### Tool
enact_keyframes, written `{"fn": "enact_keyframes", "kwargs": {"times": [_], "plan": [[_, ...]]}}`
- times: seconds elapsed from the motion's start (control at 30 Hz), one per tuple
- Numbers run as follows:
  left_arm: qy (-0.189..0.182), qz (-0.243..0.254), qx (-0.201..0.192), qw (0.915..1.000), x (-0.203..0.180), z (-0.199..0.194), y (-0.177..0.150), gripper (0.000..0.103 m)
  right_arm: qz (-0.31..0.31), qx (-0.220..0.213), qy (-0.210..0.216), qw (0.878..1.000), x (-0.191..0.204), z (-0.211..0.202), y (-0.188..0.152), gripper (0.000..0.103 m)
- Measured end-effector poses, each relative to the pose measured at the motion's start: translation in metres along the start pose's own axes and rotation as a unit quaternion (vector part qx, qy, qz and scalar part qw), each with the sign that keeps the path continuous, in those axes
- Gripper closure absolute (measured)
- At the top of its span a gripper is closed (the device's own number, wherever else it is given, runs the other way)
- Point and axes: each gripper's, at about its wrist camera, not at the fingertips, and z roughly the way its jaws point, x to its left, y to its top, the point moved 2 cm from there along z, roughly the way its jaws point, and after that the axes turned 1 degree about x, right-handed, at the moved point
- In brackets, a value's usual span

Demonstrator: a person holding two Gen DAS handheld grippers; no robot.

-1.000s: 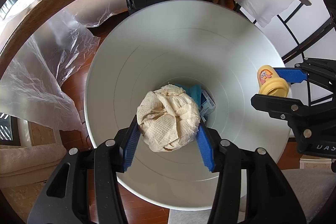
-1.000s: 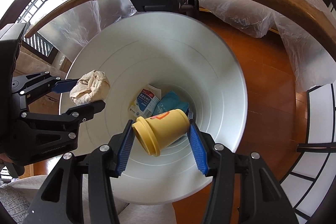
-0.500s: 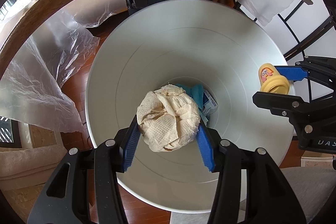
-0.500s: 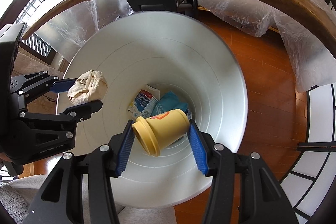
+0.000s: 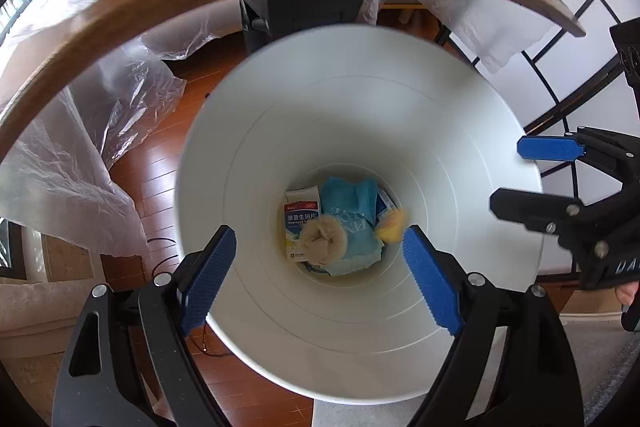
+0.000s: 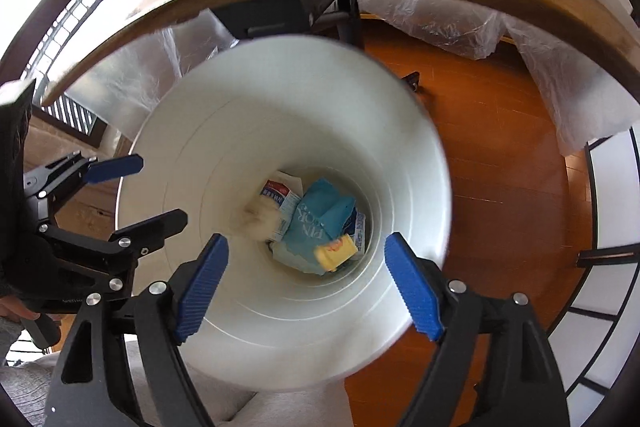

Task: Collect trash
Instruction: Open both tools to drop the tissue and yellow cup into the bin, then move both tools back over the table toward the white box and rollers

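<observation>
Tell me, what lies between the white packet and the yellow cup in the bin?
The blue bag, seen in the right wrist view, with the packet and cup on either side.

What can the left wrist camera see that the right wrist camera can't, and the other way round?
Only the left wrist view shows the right gripper, open. Only the right wrist view shows the left gripper, open, and a wide stretch of orange floor. Both share the white bin, where a blurred tissue wad, yellow cup and blue packet lie.

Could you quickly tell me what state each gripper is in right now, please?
Left gripper: open, holding nothing, above the white bin.
Right gripper: open, holding nothing, above the same bin.
</observation>
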Motion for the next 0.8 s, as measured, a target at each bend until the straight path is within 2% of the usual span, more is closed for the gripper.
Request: {"fn": "enact_keyframes", "kwargs": {"times": [0.13,0.2,0.23,0.27,0.33,0.37,0.43,0.53,0.63,0.8], "plan": [[-0.003,0.001,-0.026,0.9997,0.003,-0.026,0.001,0.016,0.005,-0.039,-0.009,0.999,-0.001,-0.039,0.005,0.019],[-0.002,0.009,-0.053,0.9986,0.001,-0.047,0.005,0.016,0.013,-0.07,-0.004,0.997,0.0,-0.063,0.01,0.012],[-0.002,0.013,-0.066,0.9977,0.0,-0.058,0.008,0.015,0.02,-0.09,0.002,0.996,0.0,-0.078,0.015,0.012],[0.002,0.015,-0.082,0.9965,0.001,-0.068,0.012,0.008,0.025,-0.107,0.007,0.994,0.002,-0.09,0.021,0.011],[0.024,0.018,-0.131,0.9909,0.004,-0.094,0.021,0.002,0.037,-0.144,0.01,0.989,0.004,-0.112,0.034,0.004],[0.039,0.019,-0.159,0.9863,0.006,-0.107,0.028,0.002,0.043,-0.161,0.014,0.986,0.005,-0.122,0.041,0.004],[0.063,0.016,-0.19,0.9796,0.009,-0.123,0.038,0.002,0.047,-0.184,0.023,0.982,0.009,-0.136,0.058,0.004],[0.075,0.003,-0.215,0.9737,0.022,-0.134,0.059,0.002,0.044,-0.214,0.027,0.975,0.021,-0.149,0.086,0.004],[0.086,-0.008,-0.219,0.9718,0.041,-0.134,0.078,0.002,0.041,-0.223,0.018,0.974,0.03,-0.15,0.121,0.004],[0.09,-0.007,-0.217,0.972,0.069,-0.126,0.105,0.002,0.054,-0.211,0.023,0.976,0.038,-0.133,0.176,0.004]]}}
